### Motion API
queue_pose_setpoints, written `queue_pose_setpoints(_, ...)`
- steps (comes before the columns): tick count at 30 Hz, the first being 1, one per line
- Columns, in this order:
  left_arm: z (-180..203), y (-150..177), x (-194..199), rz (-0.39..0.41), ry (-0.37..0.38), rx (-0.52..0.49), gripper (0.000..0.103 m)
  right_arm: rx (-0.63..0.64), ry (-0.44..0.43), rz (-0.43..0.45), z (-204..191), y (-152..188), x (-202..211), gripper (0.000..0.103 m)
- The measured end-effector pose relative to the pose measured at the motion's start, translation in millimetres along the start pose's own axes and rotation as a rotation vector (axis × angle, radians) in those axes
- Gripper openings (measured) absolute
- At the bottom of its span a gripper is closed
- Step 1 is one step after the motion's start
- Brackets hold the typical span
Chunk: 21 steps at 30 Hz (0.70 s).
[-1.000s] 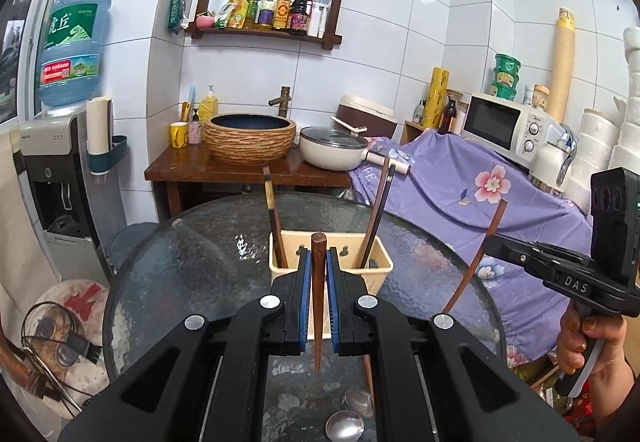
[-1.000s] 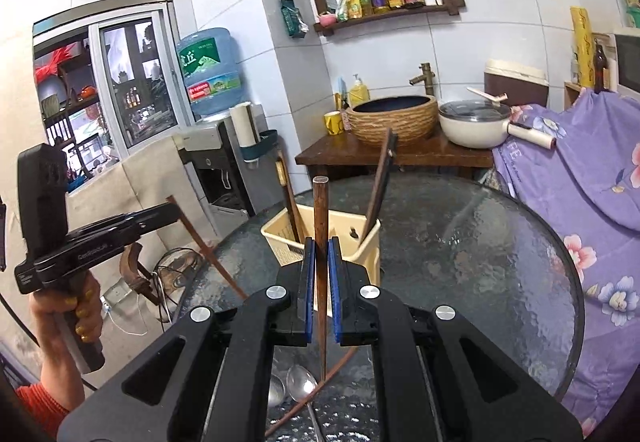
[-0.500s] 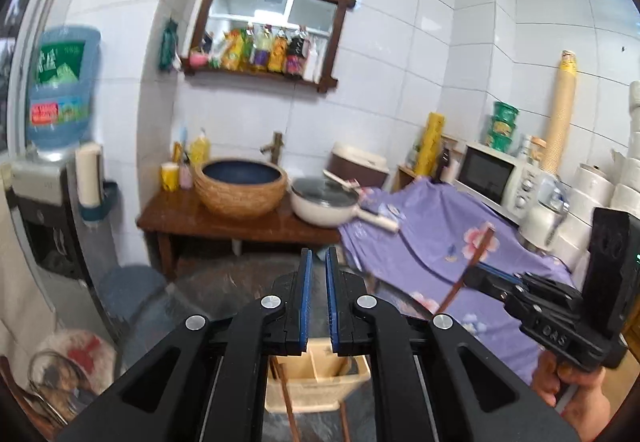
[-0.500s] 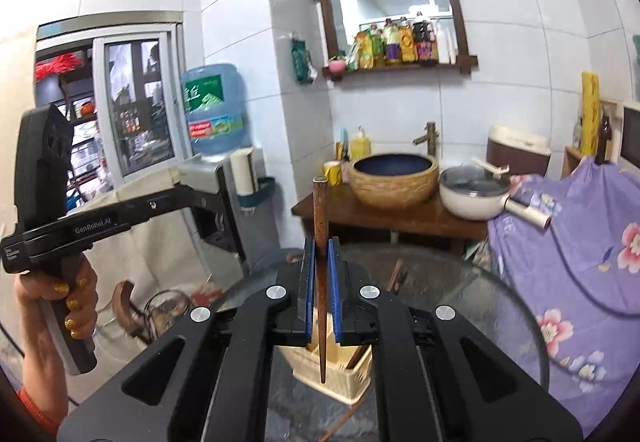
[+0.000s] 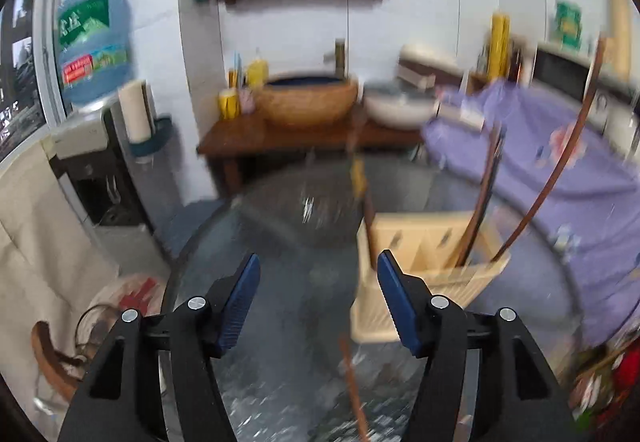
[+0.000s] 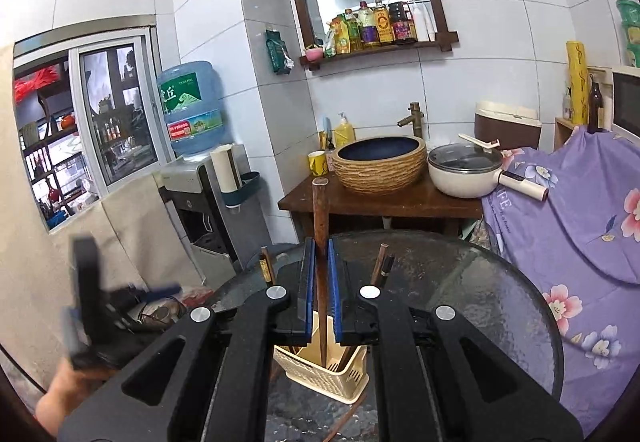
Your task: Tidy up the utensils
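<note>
A cream slotted basket stands on the round glass table with a few chopsticks upright in it. My left gripper hovers low over the glass just left of the basket; its jaws are opening and nothing is between them. One brown chopstick lies loose on the table below it. My right gripper is shut on a brown wooden chopstick, held upright with its tip hanging over the basket. The left gripper shows blurred at the left of the right wrist view.
Behind the table a wooden stand carries a woven basin and a white pot. A water dispenser is at the left. Furniture draped in purple flowered cloth crowds the right side.
My left gripper has dropped towards the table and its jaws have spread; the chopstick it held a second ago is gone from them. My right gripper has risen with its chopstick.
</note>
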<state>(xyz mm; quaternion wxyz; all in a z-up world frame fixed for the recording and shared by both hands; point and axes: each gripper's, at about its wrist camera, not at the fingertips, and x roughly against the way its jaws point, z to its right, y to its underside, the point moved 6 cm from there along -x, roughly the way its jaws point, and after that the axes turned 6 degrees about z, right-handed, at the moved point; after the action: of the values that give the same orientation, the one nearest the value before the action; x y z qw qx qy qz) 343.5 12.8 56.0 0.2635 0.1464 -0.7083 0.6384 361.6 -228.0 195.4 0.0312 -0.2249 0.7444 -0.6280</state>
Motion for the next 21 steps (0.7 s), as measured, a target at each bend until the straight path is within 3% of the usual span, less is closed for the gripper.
queue_pose_setpoints(4, -9.8, 56.5, -30.9, -0.143, 0.017, 0.011, 0.057, 0.037, -0.006, 0.03, -9.1, -5.3, 9.2, 0.007)
queue_pose_setpoints(7, -6.8, 81.3, -46.3, -0.197, 0.013, -0.007, 0.057, 0.047, -0.007, 0.043, -15.3, -9.3, 10.5, 0.007)
queue_pose_setpoints(13, -6.5, 114.6, -80.6, -0.283, -0.037, -0.048, 0.057, 0.032, 0.001, 0.057, -15.9, -20.5, 7.8, 0.007)
queue_pose_setpoints(21, -21.5, 139.7, -107.6, -0.37, -0.049, -0.002, 0.038, 0.02, 0.027, 0.06, -9.3, -36.7, 1.2, 0.007)
